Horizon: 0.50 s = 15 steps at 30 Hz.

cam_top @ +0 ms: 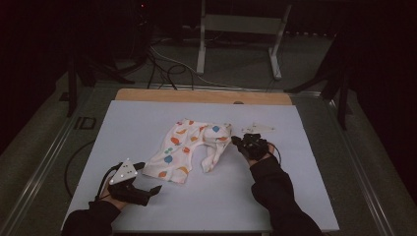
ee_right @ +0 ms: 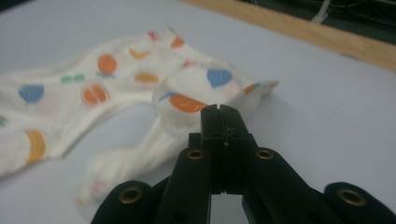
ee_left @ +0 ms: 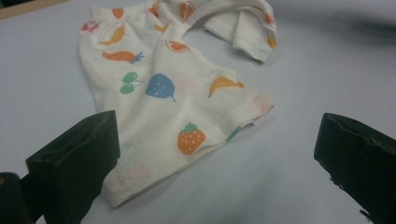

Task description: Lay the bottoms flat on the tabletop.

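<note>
A small white garment printed with coloured fruit lies spread near the middle of the pale table cover. My right gripper comes in from the right and is shut on the garment's right-hand edge. In the right gripper view the jaws meet at a raised fold of the cloth, and the fabric bunches and hangs below it. My left gripper rests open at the front left, just short of the garment's near hem. In the left gripper view the hem lies ahead between the wide-apart fingers.
A strip of bare wood runs along the table's far edge. Beyond it a metal stand and loose cables sit on the dark floor. A sleeved forearm crosses the front right of the table.
</note>
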Each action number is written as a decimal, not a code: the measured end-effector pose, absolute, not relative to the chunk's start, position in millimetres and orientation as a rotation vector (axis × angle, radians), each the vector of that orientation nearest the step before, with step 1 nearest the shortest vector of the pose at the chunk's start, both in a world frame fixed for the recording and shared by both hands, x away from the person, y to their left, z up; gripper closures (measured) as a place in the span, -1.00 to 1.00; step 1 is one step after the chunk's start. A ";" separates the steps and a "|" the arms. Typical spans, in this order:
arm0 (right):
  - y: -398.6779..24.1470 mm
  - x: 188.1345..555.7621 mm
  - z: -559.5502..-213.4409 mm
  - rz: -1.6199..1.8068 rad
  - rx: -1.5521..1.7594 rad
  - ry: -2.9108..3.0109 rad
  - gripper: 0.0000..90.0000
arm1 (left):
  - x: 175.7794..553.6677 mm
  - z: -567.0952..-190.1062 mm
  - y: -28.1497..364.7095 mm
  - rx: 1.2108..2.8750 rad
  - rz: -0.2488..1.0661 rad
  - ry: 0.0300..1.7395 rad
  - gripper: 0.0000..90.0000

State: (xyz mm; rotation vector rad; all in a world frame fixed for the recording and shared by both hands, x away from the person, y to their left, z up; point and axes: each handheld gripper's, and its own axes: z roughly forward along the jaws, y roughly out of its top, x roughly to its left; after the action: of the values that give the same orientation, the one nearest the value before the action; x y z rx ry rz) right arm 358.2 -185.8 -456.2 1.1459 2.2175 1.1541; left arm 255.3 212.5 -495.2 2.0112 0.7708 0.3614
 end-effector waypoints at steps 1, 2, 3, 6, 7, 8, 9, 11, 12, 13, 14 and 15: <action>-185.5 360.2 -453.2 1.166 1.144 2.211 1.00 | 255.3 -495.7 212.8 2.006 0.358 0.768 -0.97; -184.8 362.7 -450.7 1.191 1.142 2.207 1.00 | 255.6 -496.0 212.9 2.009 0.353 0.764 -0.97; -183.0 365.7 -448.8 1.212 1.142 2.210 1.00 | 255.9 -496.2 212.8 2.011 0.351 0.761 -0.97; -171.7 374.6 -446.6 1.242 1.136 2.225 1.00 | 256.4 -497.0 213.2 2.011 0.345 0.761 -0.97; -166.4 377.8 -446.9 1.251 1.138 2.232 1.00 | 256.6 -497.2 213.5 2.011 0.346 0.760 -0.97; -160.8 381.1 -447.3 1.258 1.124 2.246 1.00 | 256.9 -497.2 214.0 2.009 0.342 0.759 -0.97; -154.6 383.8 -447.7 1.275 1.122 2.257 1.00 | 257.2 -497.1 214.6 2.007 0.341 0.760 -0.97; -142.2 389.6 -449.1 1.289 1.113 2.274 1.00 | 257.5 -497.2 215.7 1.999 0.343 0.767 -0.97; -137.2 393.4 -449.6 1.310 1.114 2.285 1.00 | 257.7 -497.2 216.0 2.000 0.342 0.765 -0.97; -131.7 396.9 -449.8 1.312 1.117 2.288 1.00 | 257.7 -497.2 216.3 1.998 0.341 0.765 -0.97; -126.2 399.8 -449.5 1.305 1.111 2.285 1.00 | 257.8 -497.1 216.6 1.996 0.339 0.765 -0.97; -121.2 402.8 -449.2 1.311 1.114 2.280 1.00 | 257.9 -497.0 216.9 1.993 0.339 0.767 -0.97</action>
State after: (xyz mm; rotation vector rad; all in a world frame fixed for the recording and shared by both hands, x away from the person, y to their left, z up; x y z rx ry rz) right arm 402.8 -121.2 -449.2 1.1137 2.2796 1.3110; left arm 257.9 216.9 -497.0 1.9928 0.7666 0.3388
